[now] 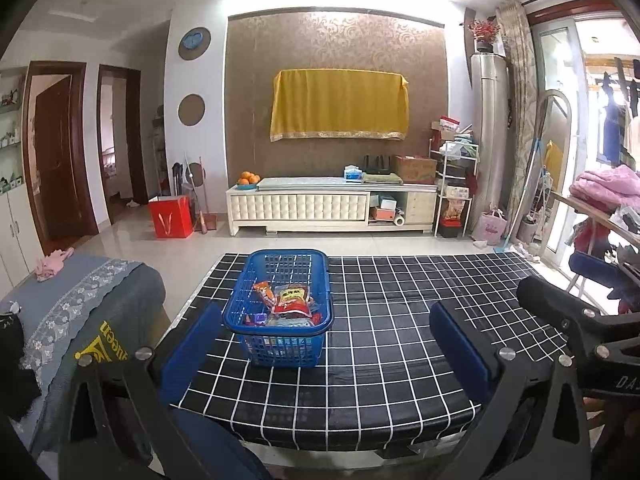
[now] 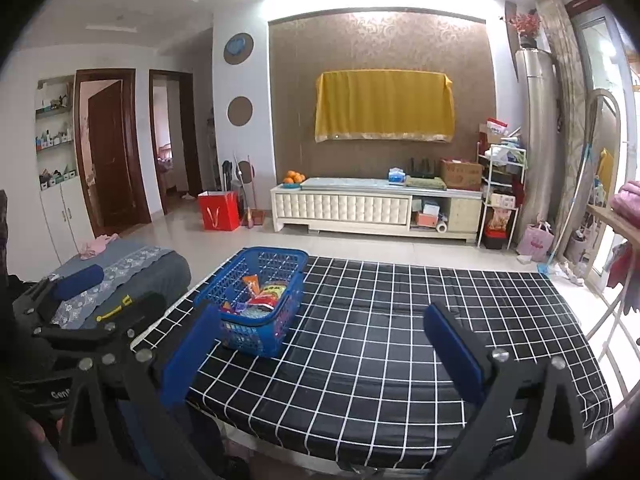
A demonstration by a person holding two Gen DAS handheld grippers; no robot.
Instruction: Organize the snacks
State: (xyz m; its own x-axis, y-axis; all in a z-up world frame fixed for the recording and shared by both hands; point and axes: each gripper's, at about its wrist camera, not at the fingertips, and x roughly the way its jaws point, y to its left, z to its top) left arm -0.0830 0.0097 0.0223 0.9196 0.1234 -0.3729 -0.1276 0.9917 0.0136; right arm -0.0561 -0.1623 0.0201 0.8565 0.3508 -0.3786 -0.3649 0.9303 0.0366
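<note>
A blue plastic basket stands on the black table with white grid lines, toward its left far side. Several snack packets lie inside it, red and orange ones on top. My left gripper is open and empty, held above the table's near edge, just short of the basket. My right gripper is open and empty, to the right of the basket and nearer the front edge. The snack packets show in the right wrist view too. The right gripper's body shows at the right of the left wrist view.
A grey sofa with a lace cover stands left of the table. Beyond the table are a tiled floor, a white TV cabinet, a red bag and a shelf rack. A clothes rack stands at the right.
</note>
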